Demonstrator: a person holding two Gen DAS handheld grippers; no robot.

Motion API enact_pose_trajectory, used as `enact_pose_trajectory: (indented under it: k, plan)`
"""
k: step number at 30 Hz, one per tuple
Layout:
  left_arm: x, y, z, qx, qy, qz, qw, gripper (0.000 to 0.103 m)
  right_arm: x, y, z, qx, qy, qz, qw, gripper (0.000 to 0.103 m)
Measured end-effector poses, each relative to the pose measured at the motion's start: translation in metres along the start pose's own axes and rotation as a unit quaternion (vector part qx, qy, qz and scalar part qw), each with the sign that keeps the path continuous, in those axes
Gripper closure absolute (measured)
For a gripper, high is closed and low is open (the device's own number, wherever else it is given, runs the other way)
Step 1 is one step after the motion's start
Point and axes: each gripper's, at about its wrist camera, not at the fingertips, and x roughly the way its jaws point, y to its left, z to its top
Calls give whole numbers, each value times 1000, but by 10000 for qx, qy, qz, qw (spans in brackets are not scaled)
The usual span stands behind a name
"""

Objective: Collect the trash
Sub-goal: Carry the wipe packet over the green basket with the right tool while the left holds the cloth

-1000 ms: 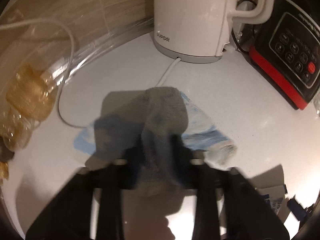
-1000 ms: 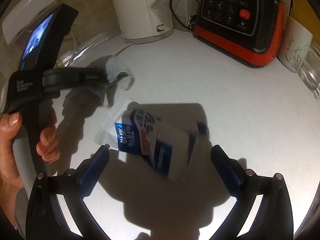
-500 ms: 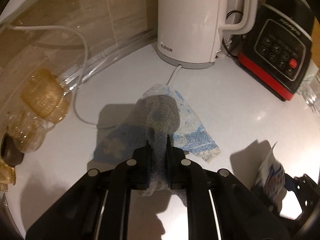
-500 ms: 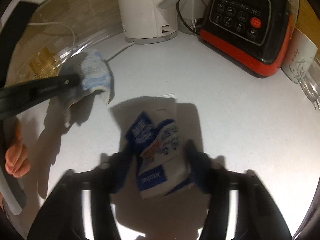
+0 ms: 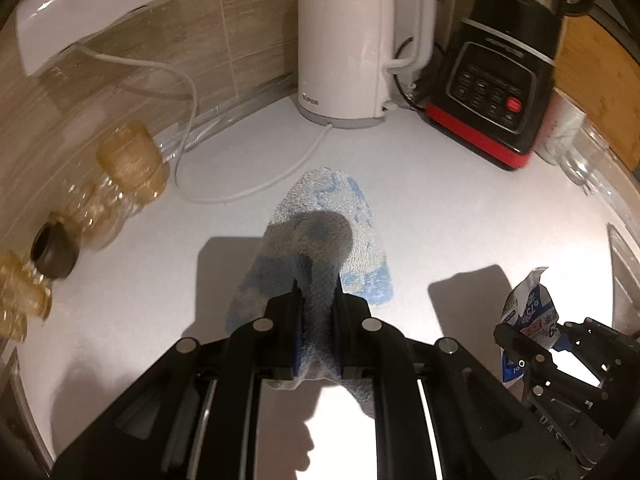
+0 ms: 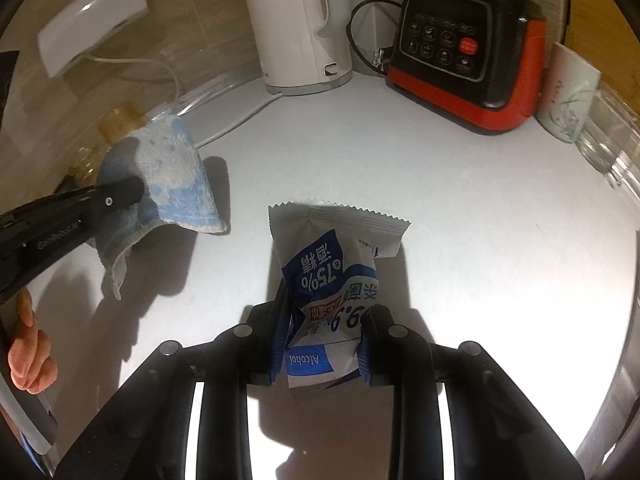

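My left gripper (image 5: 317,300) is shut on a blue and white cloth (image 5: 332,220) and holds it above the white counter (image 5: 460,216). The cloth also shows in the right wrist view (image 6: 172,184), hanging from the left gripper (image 6: 132,194). My right gripper (image 6: 322,324) is shut on a crumpled blue and white alcohol wipes packet (image 6: 332,276), lifted off the counter. The packet (image 5: 528,312) and right gripper (image 5: 532,340) show at the lower right of the left wrist view.
A white kettle (image 5: 348,40) with its cord (image 5: 256,188) and a black and red appliance (image 5: 496,92) stand at the back. Amber glass jars (image 5: 128,164) line the left wall. A cup (image 6: 568,96) and clear glassware (image 6: 612,140) stand at the right.
Both grippers have risen and pulled back from the counter. The right gripper closed on the packet and lifted it; the left lifted the cloth.
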Motion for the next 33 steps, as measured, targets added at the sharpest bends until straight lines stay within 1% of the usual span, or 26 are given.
enact_pose_trajectory:
  k: [6, 16, 21, 26, 33]
  plan:
    - [-40, -15, -40, -14, 65, -180, 9998, 92, -45, -2, -41, 16, -23, 77, 10000, 74]
    - [-104, -37, -108, -88, 148, -296, 9994, 92, -116, -5, -112, -40, -69, 267, 9996, 74]
    - [-130, -45, -144, -137, 230, -257, 9993, 92, -142, -6, -143, -87, -61, 393, 9992, 74]
    - [-149, -56, -178, -120, 383, -310, 9987, 92, -163, -6, -176, -167, -12, 495, 9986, 74]
    - [-170, -66, -217, -140, 489, -302, 9982, 92, -183, -1, -222, -325, 189, 638, 9973, 74]
